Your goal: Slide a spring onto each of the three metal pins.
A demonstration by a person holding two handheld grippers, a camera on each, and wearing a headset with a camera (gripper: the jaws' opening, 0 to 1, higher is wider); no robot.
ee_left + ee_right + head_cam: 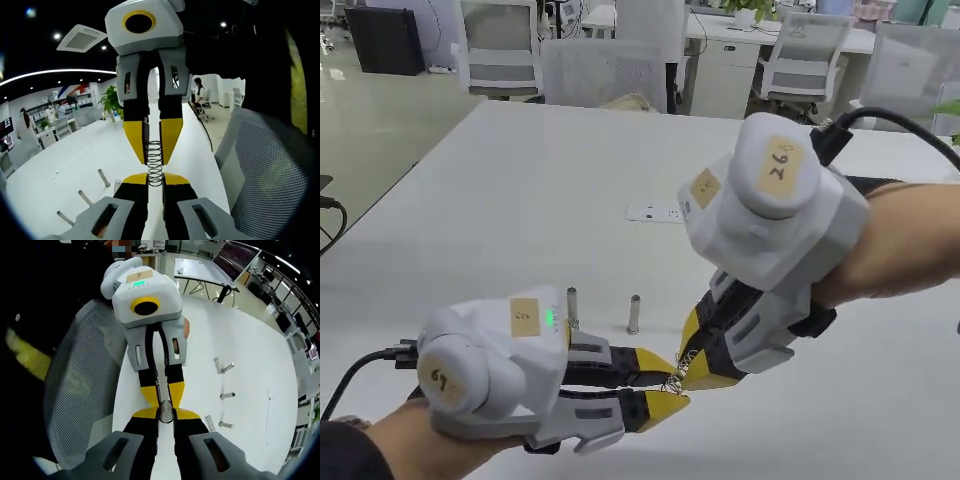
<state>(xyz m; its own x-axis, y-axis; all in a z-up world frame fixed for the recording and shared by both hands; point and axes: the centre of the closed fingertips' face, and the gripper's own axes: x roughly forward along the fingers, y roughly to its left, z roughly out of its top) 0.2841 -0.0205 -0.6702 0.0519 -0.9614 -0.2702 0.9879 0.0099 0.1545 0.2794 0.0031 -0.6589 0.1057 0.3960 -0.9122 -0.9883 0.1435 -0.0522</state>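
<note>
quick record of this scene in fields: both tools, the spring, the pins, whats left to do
left tool: shut on one end of the spring
right tool: shut on the other end, tips facing the left tool
spring: held in the air between the two tools, above the table
metal pins: three, upright in a row on the table, all look bare
loose springs: two on the table beside the pins
left to do: held spring not yet on a pin

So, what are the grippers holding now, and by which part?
One spring, shared: the left gripper pinches one end and the right gripper pinches the other end. The coils between them are free.
</note>
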